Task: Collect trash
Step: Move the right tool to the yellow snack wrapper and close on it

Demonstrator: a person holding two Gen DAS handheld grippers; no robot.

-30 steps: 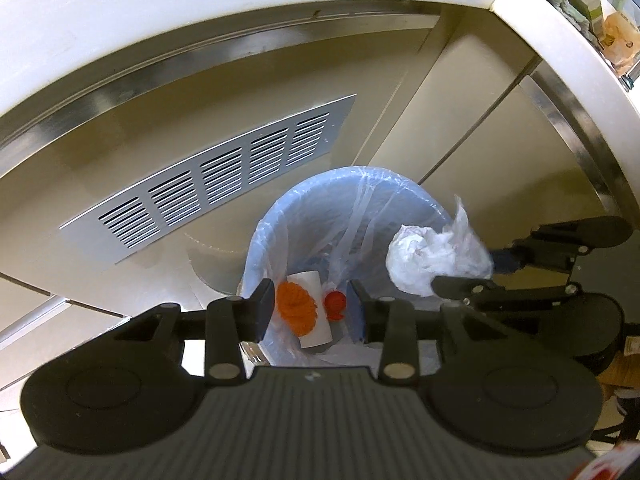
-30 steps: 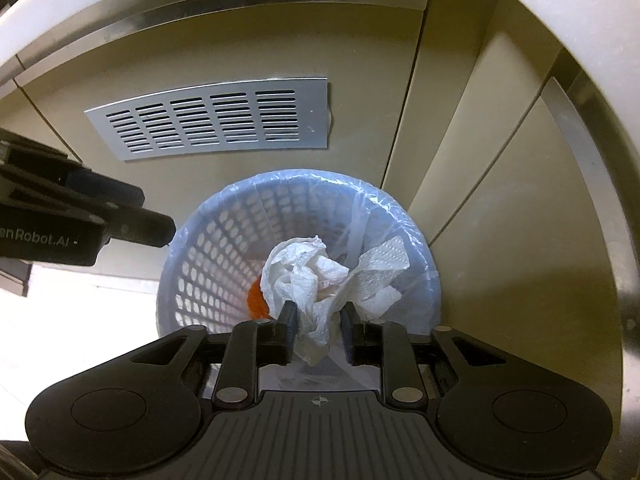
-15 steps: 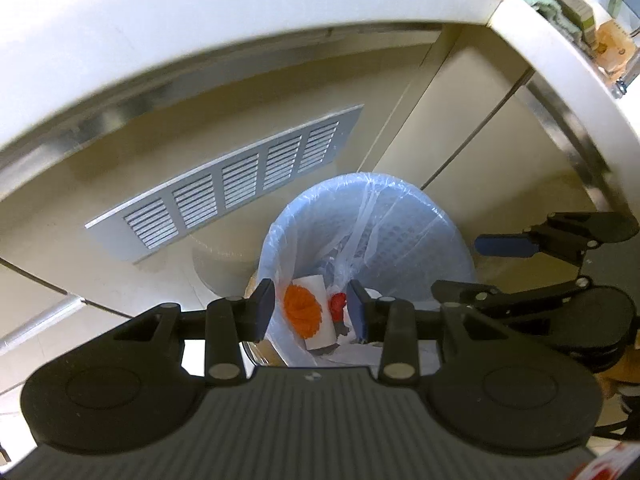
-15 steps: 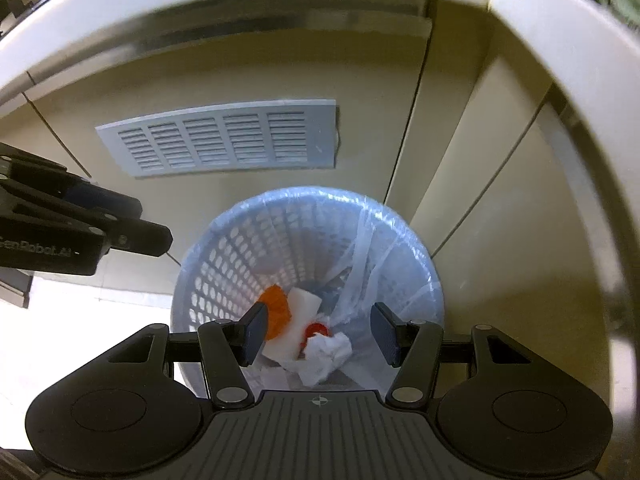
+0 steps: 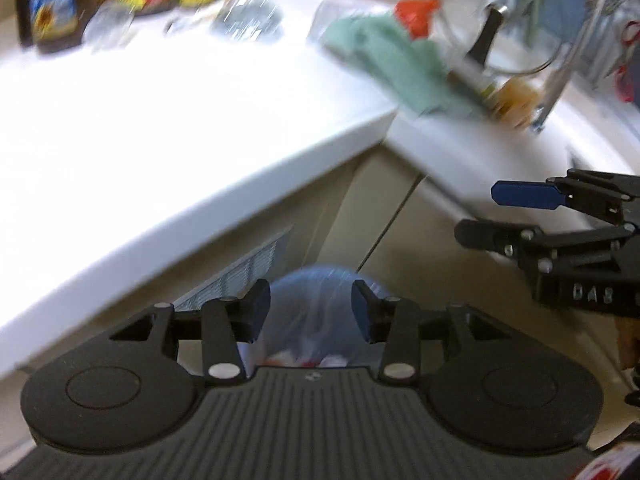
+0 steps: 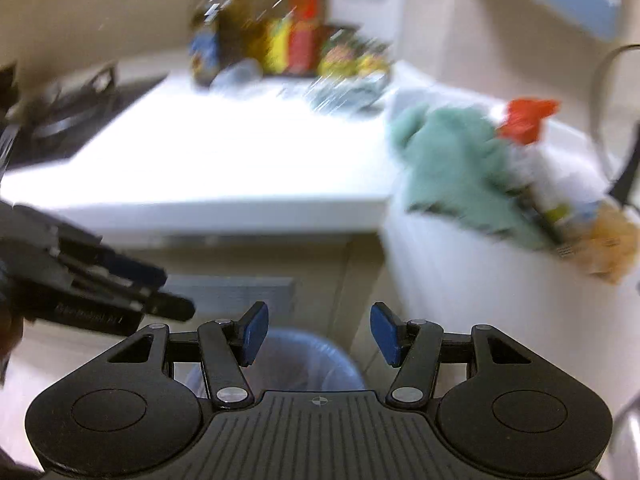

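Note:
The blue-lined trash basket (image 5: 320, 316) stands on the floor below the counter, low between my left fingers; a bit of white and red trash shows inside it. It also shows in the right wrist view (image 6: 296, 364). My left gripper (image 5: 311, 312) is open and empty above the basket. My right gripper (image 6: 319, 334) is open and empty; it also shows at the right of the left wrist view (image 5: 492, 214). Both views are blurred by motion.
A white countertop (image 5: 160, 128) spans the view, with bottles and packets (image 6: 288, 44) at its back. A green cloth (image 6: 452, 168) and a red-capped bottle (image 6: 528, 120) lie by the sink edge. A stove (image 6: 68, 112) is at the left. A vent grille (image 5: 244, 272) sits in the cabinet front.
Both grippers have risen and tilted up from the basket, so the countertop now fills the views. The right gripper let go of the crumpled paper, which dropped into the basket.

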